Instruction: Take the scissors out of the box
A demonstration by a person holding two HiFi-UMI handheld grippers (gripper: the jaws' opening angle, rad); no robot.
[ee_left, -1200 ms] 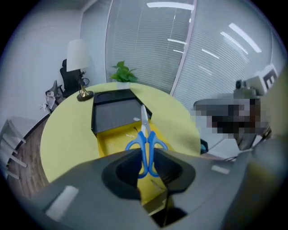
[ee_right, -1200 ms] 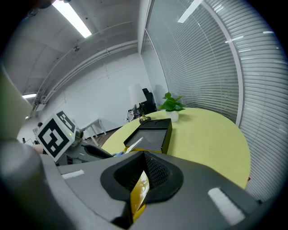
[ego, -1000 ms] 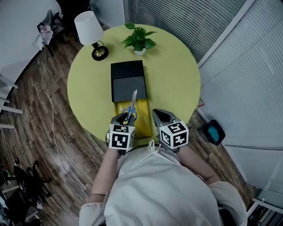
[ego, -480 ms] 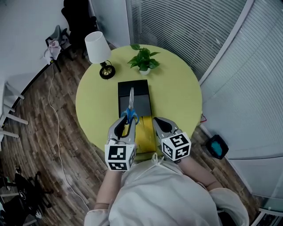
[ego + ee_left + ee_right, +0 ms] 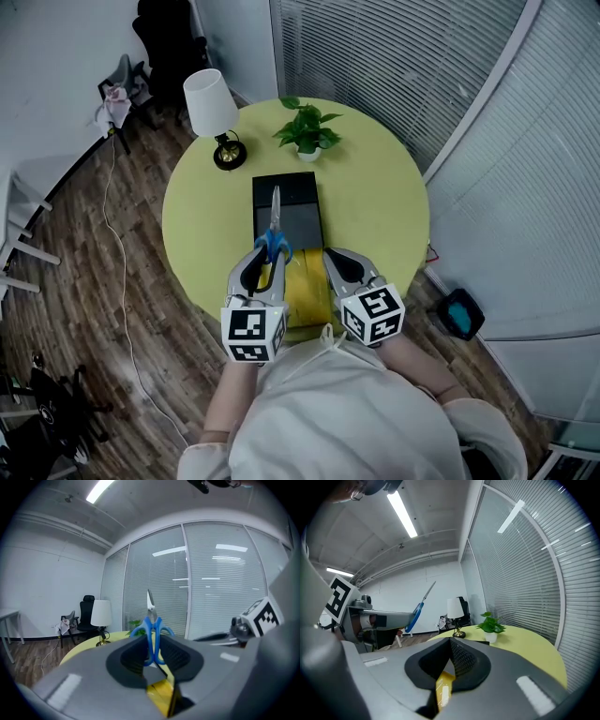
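Note:
Scissors [image 5: 275, 211] with blue handles and steel blades are clamped by the handles in my left gripper [image 5: 265, 251], lifted off the table, blades pointing away from me over the black half of the box [image 5: 298, 217]. The yellow half of the box [image 5: 307, 286] lies below, between the two grippers. In the left gripper view the scissors [image 5: 151, 623] stand between the pads of that gripper [image 5: 151, 641], blade tips up. My right gripper [image 5: 330, 253] hovers beside it, shut with nothing held [image 5: 451, 641]. From the right gripper view the scissors [image 5: 419, 605] show at left.
Everything sits on a round yellow-green table [image 5: 375, 197]. A white-shaded lamp [image 5: 211, 103] and a potted plant [image 5: 305, 131] stand at its far side. A wooden floor with a cable [image 5: 117, 272] lies left, blinds right, a teal object [image 5: 457, 309] on the floor.
Both grippers have risen. The left one lifted the scissors up out of the yellow box half, and the blades now point over the black half.

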